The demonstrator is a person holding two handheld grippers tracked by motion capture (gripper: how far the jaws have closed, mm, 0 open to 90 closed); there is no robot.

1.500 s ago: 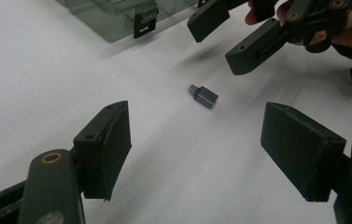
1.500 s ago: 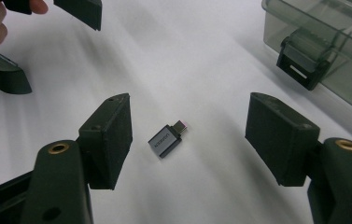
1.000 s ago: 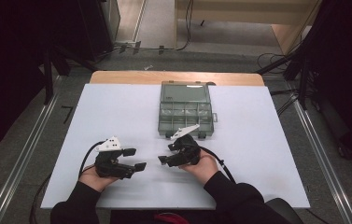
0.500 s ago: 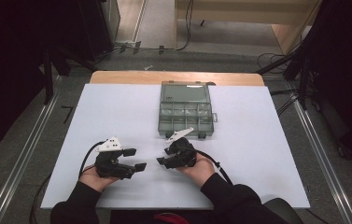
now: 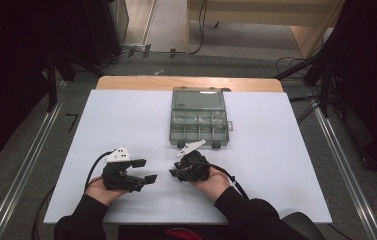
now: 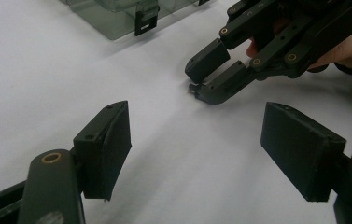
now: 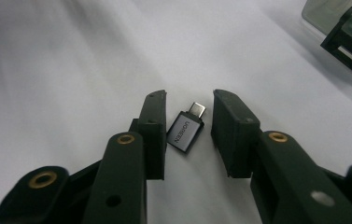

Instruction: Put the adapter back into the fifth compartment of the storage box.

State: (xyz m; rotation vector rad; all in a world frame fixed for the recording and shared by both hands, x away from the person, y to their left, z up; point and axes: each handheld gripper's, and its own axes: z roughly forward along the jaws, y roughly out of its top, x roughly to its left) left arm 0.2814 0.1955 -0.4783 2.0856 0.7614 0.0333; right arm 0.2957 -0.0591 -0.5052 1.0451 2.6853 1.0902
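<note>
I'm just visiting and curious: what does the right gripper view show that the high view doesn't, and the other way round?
The right gripper view alone reveals a small grey adapter lying on the table between its open claw, with lettering on it. The high view alone gives the person's hands, the left claw, the whole clear compartment box and the floor around. Both share the white table and the box's black latch.

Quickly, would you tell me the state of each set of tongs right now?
Left tongs: open, empty.
Right tongs: open around the small USB adapter, not yet gripping.
</note>
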